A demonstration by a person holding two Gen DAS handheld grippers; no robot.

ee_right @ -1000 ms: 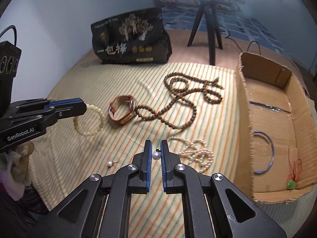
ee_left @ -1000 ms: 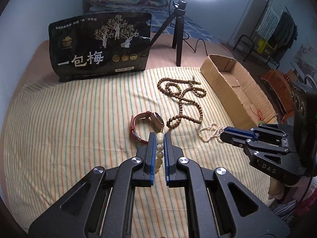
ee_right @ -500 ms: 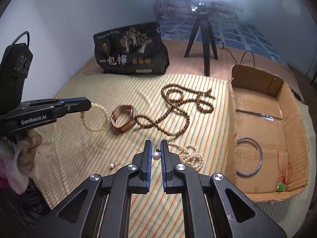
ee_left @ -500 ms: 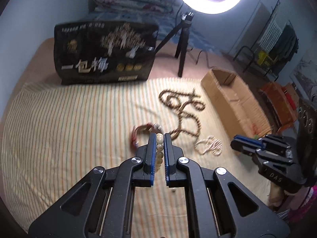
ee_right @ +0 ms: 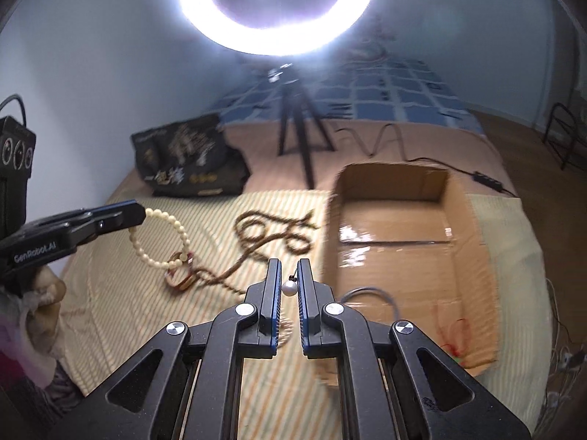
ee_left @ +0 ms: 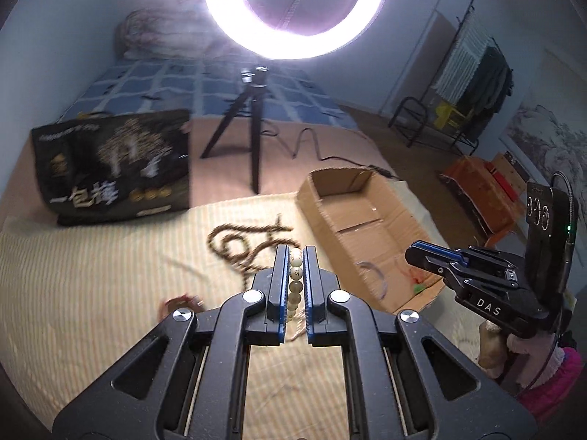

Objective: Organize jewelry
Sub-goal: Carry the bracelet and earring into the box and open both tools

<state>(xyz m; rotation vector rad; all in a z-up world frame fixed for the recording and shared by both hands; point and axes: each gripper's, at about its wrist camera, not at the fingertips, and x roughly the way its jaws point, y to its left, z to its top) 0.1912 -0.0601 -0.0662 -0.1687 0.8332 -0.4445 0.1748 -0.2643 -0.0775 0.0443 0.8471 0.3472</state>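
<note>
My left gripper (ee_left: 294,256) is shut on a cream bead bracelet (ee_left: 295,278), held in the air above the striped cloth; the bracelet hangs from it in the right wrist view (ee_right: 165,242). My right gripper (ee_right: 290,267) is shut on a pearl earring (ee_right: 289,288), raised left of the cardboard box (ee_right: 458,201). The box holds a blue bangle (ee_right: 370,293) and a red-corded green charm (ee_right: 453,344). A long brown bead necklace (ee_right: 271,234) and a red-strapped watch (ee_right: 179,278) lie on the cloth.
A black printed bag (ee_left: 110,168) stands at the back left. A ring light on a black tripod (ee_left: 249,139) stands behind the cloth, its cable trailing right. Chairs and a clothes rack (ee_left: 473,84) stand far right.
Both grippers have risen and tilted up with their jewelry, moving toward the box. The bracelet now hangs clear of the cloth. The view is motion-blurred.
</note>
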